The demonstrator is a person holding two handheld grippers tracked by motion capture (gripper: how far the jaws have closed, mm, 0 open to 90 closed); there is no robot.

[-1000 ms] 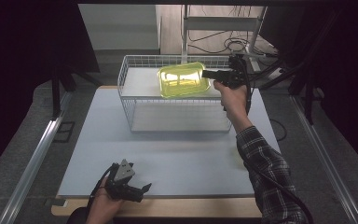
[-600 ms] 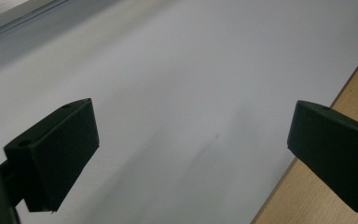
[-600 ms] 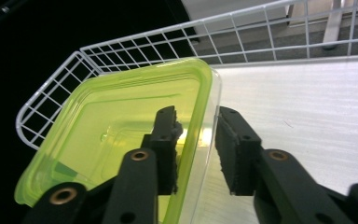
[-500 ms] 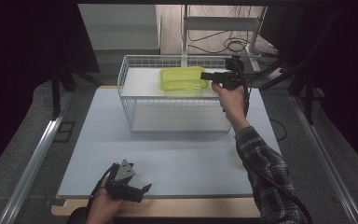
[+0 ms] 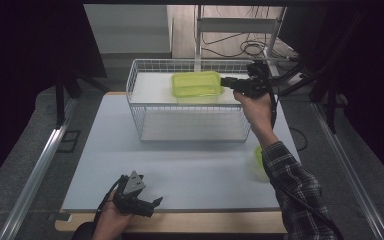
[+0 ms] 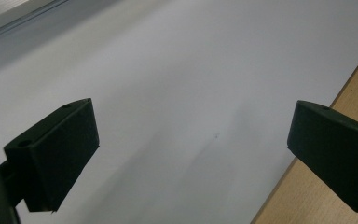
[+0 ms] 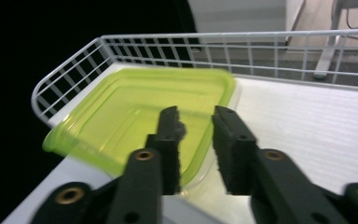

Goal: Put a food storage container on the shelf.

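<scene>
Holding our right gripper [image 5: 228, 81] level over the far right rim of the white wire basket [image 5: 190, 131], we pinch the near wall of the translucent lime-green plastic container [image 5: 196, 83] between the black jaws, which sit close together on that edge in the right gripper view [image 7: 195, 148]. Gripping the side wall lets us carry the tub in without reaching between the wires. Its base now looks level on the basket's white floor [image 7: 307, 126], toward the back. Our left gripper [image 5: 141, 203] rests idle at the near edge of the pale grey table mat [image 5: 190, 170], jaws wide apart with nothing between them [image 6: 191, 154]. A second lime-green piece [image 5: 259, 162] lies beside our right sleeve. A second ago the container was tilted up above the basket; it has since dropped flat, and our jaws have just been closing on its wall.
</scene>
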